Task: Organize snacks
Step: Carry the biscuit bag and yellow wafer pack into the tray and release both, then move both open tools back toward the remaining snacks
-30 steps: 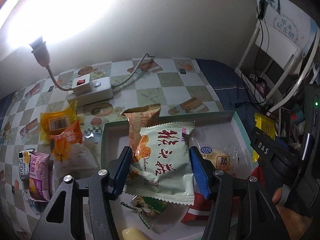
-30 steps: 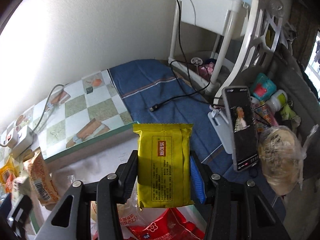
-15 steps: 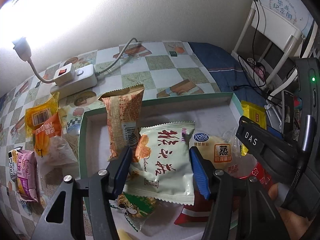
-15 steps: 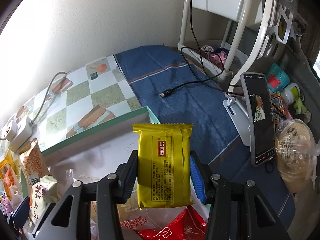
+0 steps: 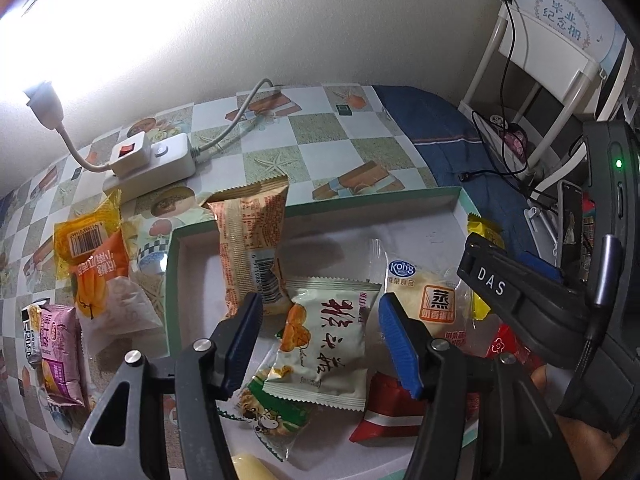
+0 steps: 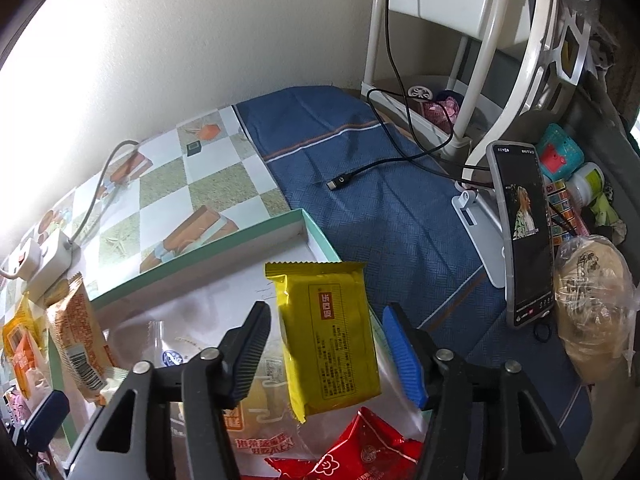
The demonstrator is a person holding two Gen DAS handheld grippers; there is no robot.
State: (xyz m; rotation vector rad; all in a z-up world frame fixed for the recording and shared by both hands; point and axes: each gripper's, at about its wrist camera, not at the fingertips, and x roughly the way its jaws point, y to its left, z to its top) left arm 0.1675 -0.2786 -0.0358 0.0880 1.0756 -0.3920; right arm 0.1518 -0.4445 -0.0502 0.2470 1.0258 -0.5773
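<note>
A shallow green-rimmed box (image 5: 400, 196) holds several snack packets. My left gripper (image 5: 320, 344) is open over it, and a pale green packet (image 5: 324, 344) lies loose between its fingers on other packets. An orange-tan packet (image 5: 252, 248) leans on the box's left wall. My right gripper (image 6: 326, 354) is open, and a yellow packet (image 6: 332, 340) lies tilted between its fingers at the box's right edge (image 6: 316, 232), on a clear-wrapped cake (image 6: 260, 412) and beside a red packet (image 6: 360, 448). The right gripper also shows in the left wrist view (image 5: 520, 296).
Orange (image 5: 96, 264) and pink (image 5: 60, 356) packets lie on the checked table left of the box. A white power strip (image 5: 152, 160) with a lamp sits behind. A phone on a stand (image 6: 524, 236), a charging cable (image 6: 360, 168), a bagged bread (image 6: 592, 316) and a white chair (image 6: 460, 0) are to the right.
Both grippers have opened. The pale green packet and the yellow packet have dropped out of the fingers into the box; the yellow one now lies tilted.
</note>
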